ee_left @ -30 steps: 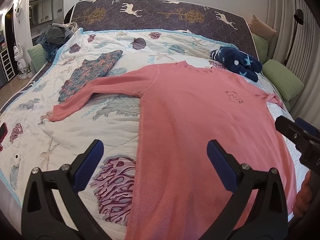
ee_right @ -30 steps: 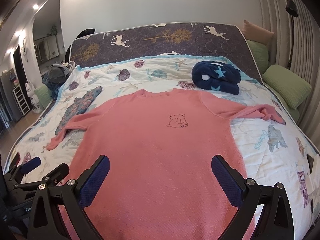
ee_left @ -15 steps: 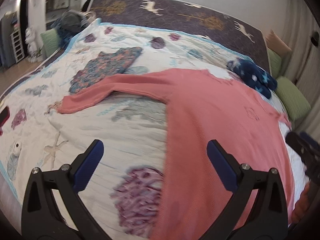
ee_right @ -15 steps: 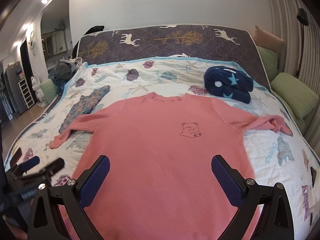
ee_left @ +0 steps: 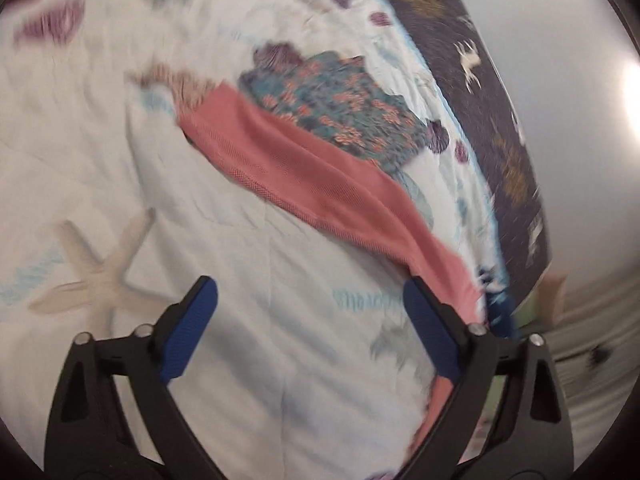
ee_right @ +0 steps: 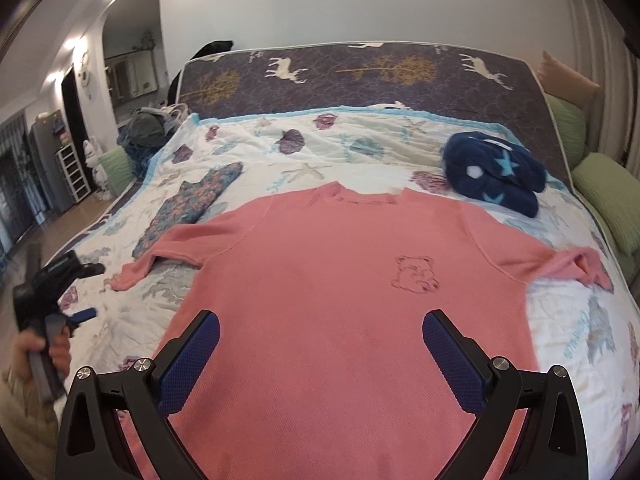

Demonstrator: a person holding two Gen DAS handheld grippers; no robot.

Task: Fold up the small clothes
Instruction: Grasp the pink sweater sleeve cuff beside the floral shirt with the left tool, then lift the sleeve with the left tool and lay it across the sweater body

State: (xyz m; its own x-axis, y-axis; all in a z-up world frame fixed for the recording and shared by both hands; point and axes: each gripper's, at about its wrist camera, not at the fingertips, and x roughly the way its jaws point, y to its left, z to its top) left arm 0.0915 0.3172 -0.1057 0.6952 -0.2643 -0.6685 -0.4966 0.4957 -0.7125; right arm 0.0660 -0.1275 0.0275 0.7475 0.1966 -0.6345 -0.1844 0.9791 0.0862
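- The bed quilt (ee_right: 360, 148), white with shell and starfish prints, carries everything; its pale blue border runs along the dark deer-print headboard (ee_right: 360, 76) at the far side.
- The pink sweater (ee_right: 328, 300) lies flat and face up in the middle of the quilt, neckline toward the headboard, a small bear outline on its chest. Its hem edge runs under the right wrist camera.
- The sweater's left-side sleeve (ee_left: 304, 168) stretches out straight from the body over bare quilt, with its cuff ending just beside the floral garment (ee_right: 192, 208); in the blurred left wrist view the sleeve's upper edge overlaps that garment's edge.
- The sweater's other sleeve (ee_right: 576, 266) is bunched and folded back on itself, with open quilt beyond it toward the green pillows (ee_right: 608, 196) at the bed's edge.
- A navy star-print bundle (ee_right: 494, 174) sits near the headboard, apart from the sweater's shoulder.
- The right gripper (ee_right: 320, 356) hovers over the lower body of the sweater, fingers wide apart, holding nothing.
- The left gripper (ee_left: 310, 328) hangs above bare quilt just beside the outstretched sleeve, fingers spread wide and empty; from the right wrist view it sits off the sweater's sleeve side, near the quilt's edge.
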